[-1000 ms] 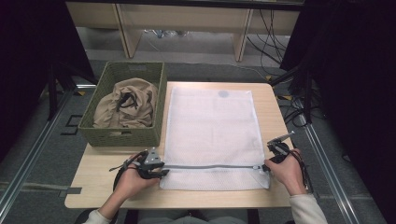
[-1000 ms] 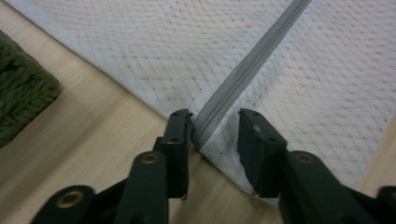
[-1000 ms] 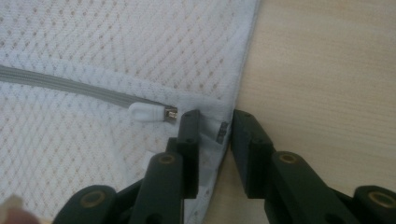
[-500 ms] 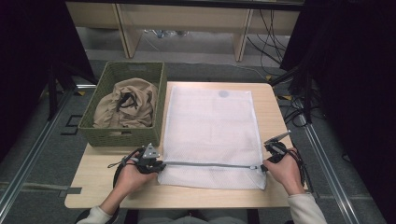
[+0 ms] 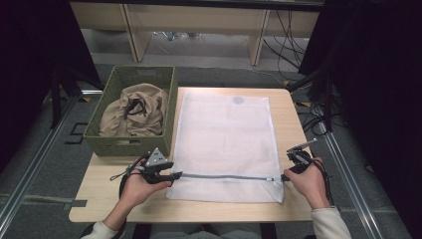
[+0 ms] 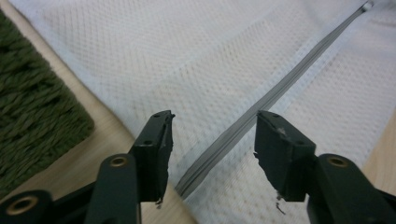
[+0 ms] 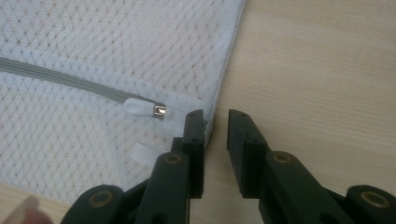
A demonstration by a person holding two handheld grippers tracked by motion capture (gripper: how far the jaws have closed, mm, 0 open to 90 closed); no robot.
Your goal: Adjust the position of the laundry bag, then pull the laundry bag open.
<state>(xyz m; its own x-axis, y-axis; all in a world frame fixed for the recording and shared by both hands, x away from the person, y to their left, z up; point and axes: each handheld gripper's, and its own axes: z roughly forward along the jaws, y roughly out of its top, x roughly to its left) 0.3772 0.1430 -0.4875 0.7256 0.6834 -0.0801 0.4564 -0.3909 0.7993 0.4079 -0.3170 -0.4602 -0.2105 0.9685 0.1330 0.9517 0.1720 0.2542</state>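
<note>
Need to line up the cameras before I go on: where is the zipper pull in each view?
High view: zipper pull at the grey zipper's right end, by the right gripper.
Left gripper view: top right corner, small.
Right gripper view: left of centre.
Shared landmark: the grey zipper.

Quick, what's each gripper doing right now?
Left gripper: open, jaws just opening, astride the zipper, holding nothing.
Right gripper: open at the mesh bag edge, holding nothing.

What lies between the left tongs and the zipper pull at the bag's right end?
In the high view, the closed grey zipper runs across the white mesh bag from the left tongs to the pull. Nothing else lies on that stretch.
</note>
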